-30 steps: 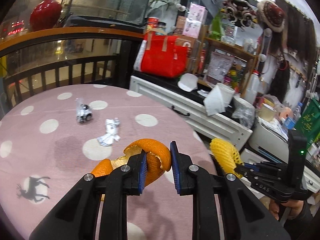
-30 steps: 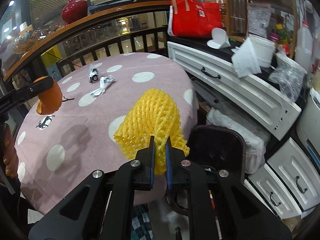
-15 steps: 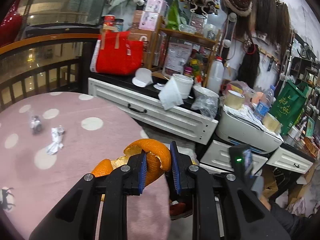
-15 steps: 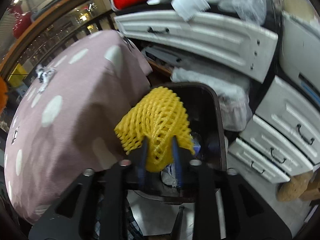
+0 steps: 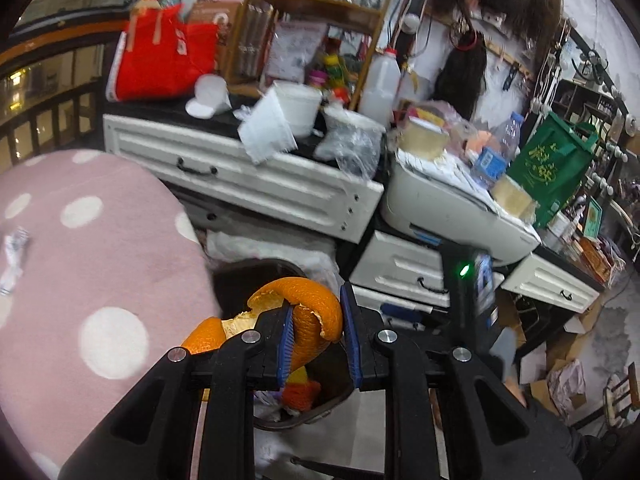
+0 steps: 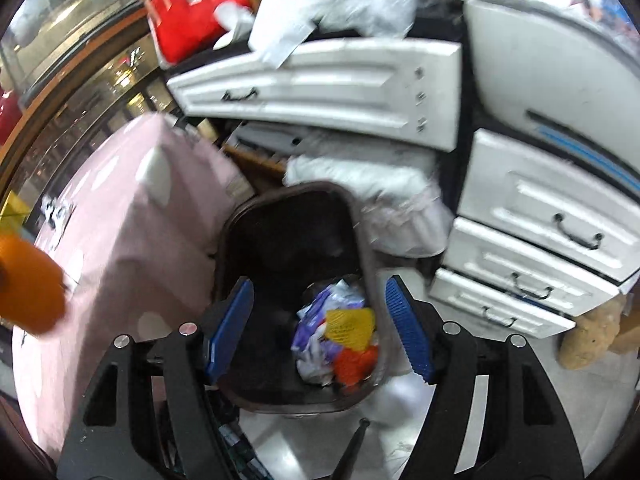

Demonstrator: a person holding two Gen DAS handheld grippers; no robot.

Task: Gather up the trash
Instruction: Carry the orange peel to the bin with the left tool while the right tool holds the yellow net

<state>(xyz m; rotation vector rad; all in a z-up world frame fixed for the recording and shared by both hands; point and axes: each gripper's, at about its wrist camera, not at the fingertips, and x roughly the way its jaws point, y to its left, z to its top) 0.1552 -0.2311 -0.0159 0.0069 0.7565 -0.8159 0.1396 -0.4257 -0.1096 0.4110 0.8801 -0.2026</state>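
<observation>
My left gripper (image 5: 316,336) is shut on a curled orange peel (image 5: 308,312) and holds it just over the near rim of the dark trash bin (image 5: 240,276), beside the pink table's edge. My right gripper (image 6: 320,328) is open and empty, directly above the same bin (image 6: 288,208). The yellow foam net (image 6: 352,322) lies inside the bin on other trash. The orange peel also shows blurred at the left edge of the right wrist view (image 6: 28,284).
The pink dotted tablecloth (image 5: 80,248) still carries a white crumpled wrapper (image 5: 14,252) at the far left. White drawers (image 6: 536,256) and a cluttered counter (image 5: 280,136) stand behind the bin. A white bag (image 6: 380,196) lies against the bin's far side.
My right gripper opened and let the yellow net fall into the bin. My left gripper swung right off the table, carrying the peel toward the bin.
</observation>
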